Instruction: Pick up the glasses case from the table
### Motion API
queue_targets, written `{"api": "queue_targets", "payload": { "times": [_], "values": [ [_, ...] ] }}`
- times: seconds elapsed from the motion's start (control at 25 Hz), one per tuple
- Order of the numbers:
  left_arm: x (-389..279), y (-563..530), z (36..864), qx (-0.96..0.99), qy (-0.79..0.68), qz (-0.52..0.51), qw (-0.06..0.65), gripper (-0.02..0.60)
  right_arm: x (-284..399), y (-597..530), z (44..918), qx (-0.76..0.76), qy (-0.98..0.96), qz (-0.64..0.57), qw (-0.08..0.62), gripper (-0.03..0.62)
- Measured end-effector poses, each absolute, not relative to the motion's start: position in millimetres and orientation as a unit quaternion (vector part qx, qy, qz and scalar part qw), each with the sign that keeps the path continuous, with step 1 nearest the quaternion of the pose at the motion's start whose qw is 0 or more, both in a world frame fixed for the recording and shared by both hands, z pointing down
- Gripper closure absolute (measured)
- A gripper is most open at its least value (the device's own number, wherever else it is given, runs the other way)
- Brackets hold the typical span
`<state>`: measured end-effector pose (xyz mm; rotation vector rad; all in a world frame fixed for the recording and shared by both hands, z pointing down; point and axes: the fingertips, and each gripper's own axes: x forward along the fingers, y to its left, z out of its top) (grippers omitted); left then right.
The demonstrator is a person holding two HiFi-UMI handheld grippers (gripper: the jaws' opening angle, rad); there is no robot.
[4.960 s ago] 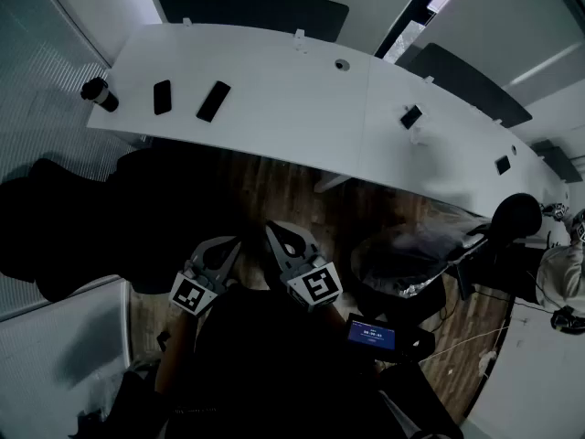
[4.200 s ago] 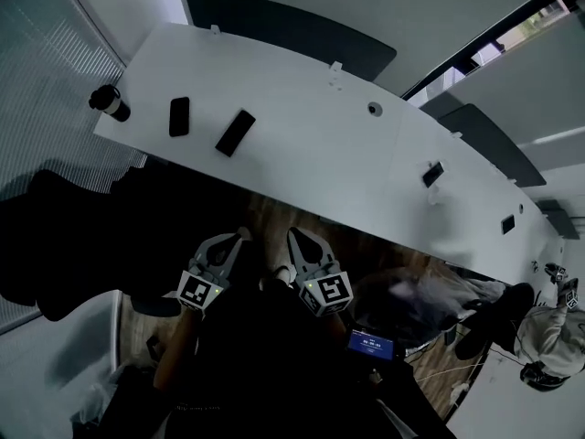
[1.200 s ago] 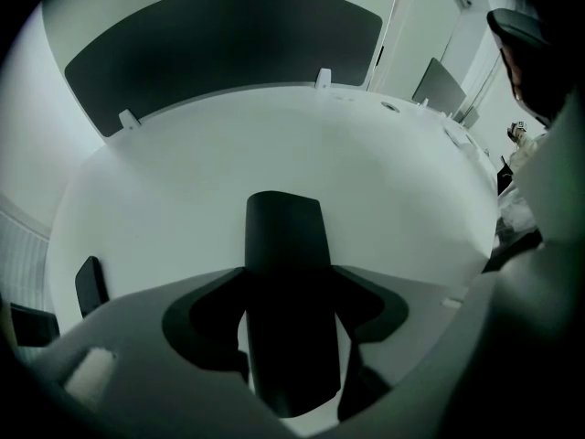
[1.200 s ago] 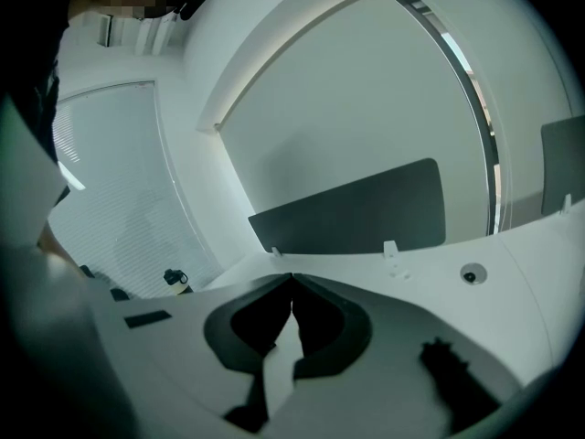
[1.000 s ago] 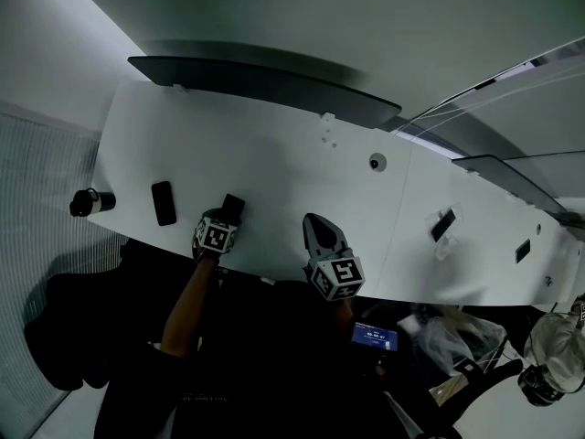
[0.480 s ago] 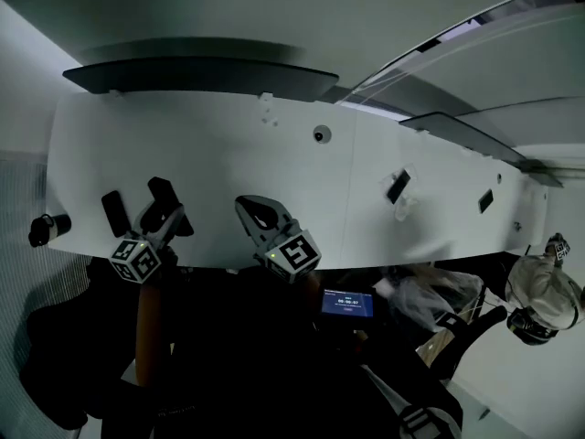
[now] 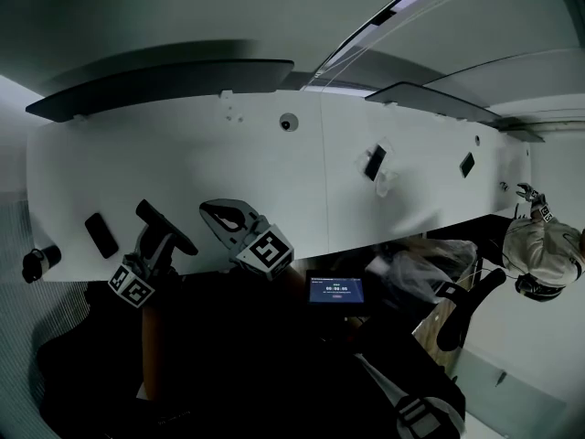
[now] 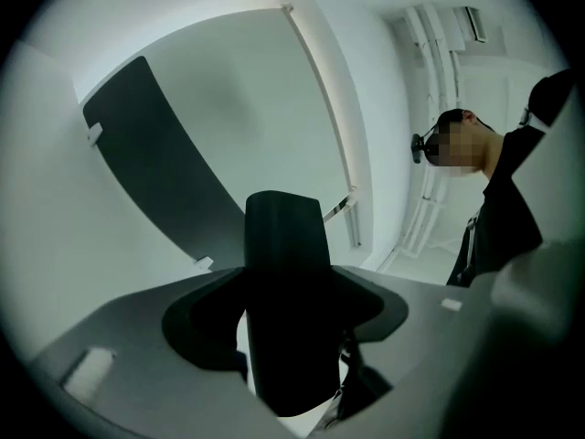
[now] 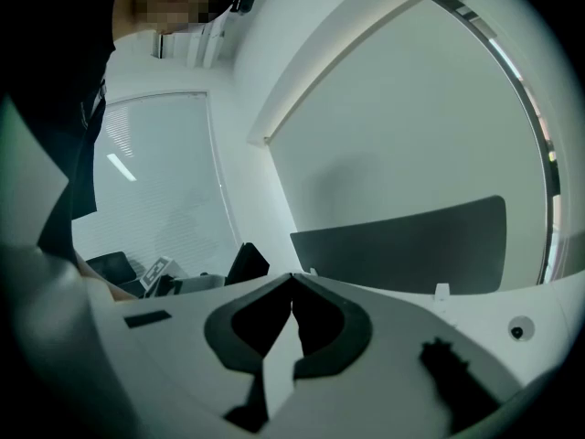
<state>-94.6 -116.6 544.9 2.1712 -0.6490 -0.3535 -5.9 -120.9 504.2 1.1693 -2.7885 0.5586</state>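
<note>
Just phone [image 7: 101,235], cup [image 7: 37,262] nr case [image 7: 157,218].

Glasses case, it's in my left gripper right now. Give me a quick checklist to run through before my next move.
1. The glasses case is clamped between the jaws of the left gripper: ok.
2. The case is lifted off the table: ok.
3. The right gripper is shut and holds nothing: ok.
4. The black slab and the cup on the table lie apart from the case: ok.
5. The case lid is fully closed: cannot tell.
</note>
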Motion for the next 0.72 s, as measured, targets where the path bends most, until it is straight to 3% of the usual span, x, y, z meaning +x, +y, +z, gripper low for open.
{"api": "queue_targets", "payload": {
  "times": [0.36,0.72],
  "values": [
    [-90,-109,519,0.835,-0.171,-0.272,0.446,0.282,-1,-121,503,0.395,-0.899,0.19,0.014,0.586],
    [-102,-112,446,0.758,-0.044,-0.474,0.447,0.282,20,-118,514,0.417,-0.881,0.221,0.018,0.586]
  ]
}}
